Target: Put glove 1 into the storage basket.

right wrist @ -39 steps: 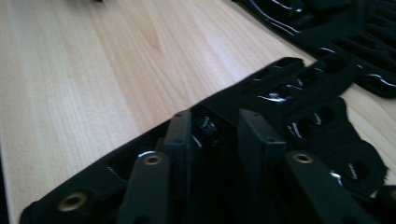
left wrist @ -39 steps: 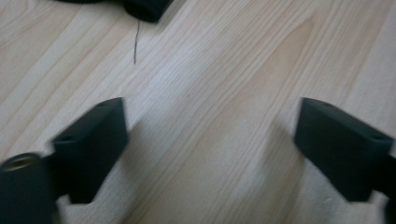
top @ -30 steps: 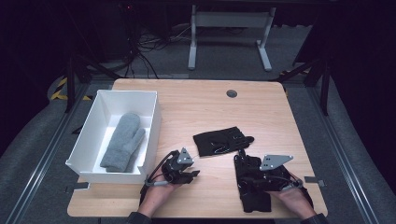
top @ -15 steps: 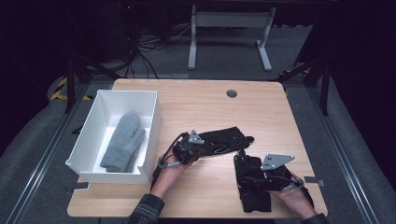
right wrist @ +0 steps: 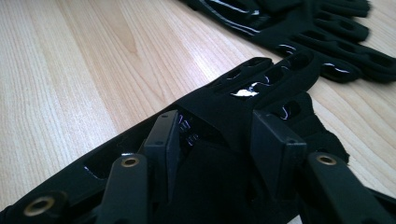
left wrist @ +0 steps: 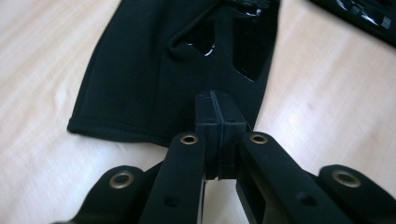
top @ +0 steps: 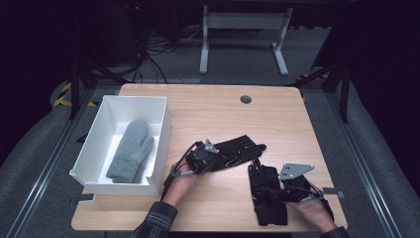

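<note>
Two black gloves lie on the wooden table (top: 208, 109). The upper black glove (top: 237, 148) points right, and my left gripper (top: 217, 157) sits at its cuff. In the left gripper view the pads (left wrist: 219, 109) are pressed together over the cuff hem of this glove (left wrist: 149, 70), pinching the fabric. The lower black glove (top: 270, 213) lies near the front edge under my right gripper (top: 260, 181). In the right gripper view its jaws (right wrist: 219, 126) stand partly apart, with bunched fabric of the lower glove (right wrist: 280, 79) filling the gap and touching both pads.
A white box (top: 161, 124) stands at the table's left and holds a grey mitten (top: 131, 148). A round grommet (top: 245, 99) sits near the far edge. The upper glove (right wrist: 303, 28) lies just beyond the right gripper. A desk frame stands on the floor behind the table.
My left gripper has moved right and away from the box to the upper glove's cuff, and its jaws have shut there. The right gripper has stayed on the lower glove.
</note>
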The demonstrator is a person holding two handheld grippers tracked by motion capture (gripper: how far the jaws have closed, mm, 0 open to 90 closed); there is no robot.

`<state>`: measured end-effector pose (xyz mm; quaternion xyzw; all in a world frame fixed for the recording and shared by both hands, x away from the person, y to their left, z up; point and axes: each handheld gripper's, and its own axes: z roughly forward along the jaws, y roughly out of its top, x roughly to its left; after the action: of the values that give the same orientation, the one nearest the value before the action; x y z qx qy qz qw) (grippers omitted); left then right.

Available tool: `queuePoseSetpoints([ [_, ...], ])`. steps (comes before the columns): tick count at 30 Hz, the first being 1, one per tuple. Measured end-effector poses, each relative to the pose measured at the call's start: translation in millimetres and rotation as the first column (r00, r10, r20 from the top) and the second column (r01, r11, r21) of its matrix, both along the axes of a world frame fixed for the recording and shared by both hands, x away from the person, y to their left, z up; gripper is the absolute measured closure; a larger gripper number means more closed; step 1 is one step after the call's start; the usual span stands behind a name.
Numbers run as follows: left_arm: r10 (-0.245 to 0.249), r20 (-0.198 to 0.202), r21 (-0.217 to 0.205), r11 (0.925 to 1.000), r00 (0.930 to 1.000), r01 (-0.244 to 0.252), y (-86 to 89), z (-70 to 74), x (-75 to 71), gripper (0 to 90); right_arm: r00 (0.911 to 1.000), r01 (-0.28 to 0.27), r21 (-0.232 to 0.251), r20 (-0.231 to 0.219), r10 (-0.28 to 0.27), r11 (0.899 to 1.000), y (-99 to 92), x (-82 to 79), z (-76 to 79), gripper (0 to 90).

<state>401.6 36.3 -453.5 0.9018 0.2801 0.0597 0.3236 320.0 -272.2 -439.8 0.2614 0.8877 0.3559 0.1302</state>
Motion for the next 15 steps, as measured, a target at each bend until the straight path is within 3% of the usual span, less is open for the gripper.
queuePoseSetpoints([
  [7, -0.010, -0.043, -0.015, 0.9998, 0.9990, 0.010, 14.6, -0.5, -30.9, 90.0, 1.0000, 0.005, -0.001, 0.005, -0.005, 1.000, 0.4, -0.3, -0.1, 53.0],
  [12, -0.029, -0.043, -0.019, 0.9994, 0.9986, 0.028, 18.8, -1.3, -56.5, 90.0, 0.9999, 0.009, 0.003, 0.008, -0.009, 1.000, -0.6, -0.2, 0.4, 52.5],
  [15, -0.040, -0.036, -0.016, 0.9991, 0.9985, 0.040, 17.6, 0.1, -63.2, 90.0, 0.9999, 0.009, 0.002, 0.009, -0.009, 1.000, -0.4, 0.0, 0.1, 51.8],
])
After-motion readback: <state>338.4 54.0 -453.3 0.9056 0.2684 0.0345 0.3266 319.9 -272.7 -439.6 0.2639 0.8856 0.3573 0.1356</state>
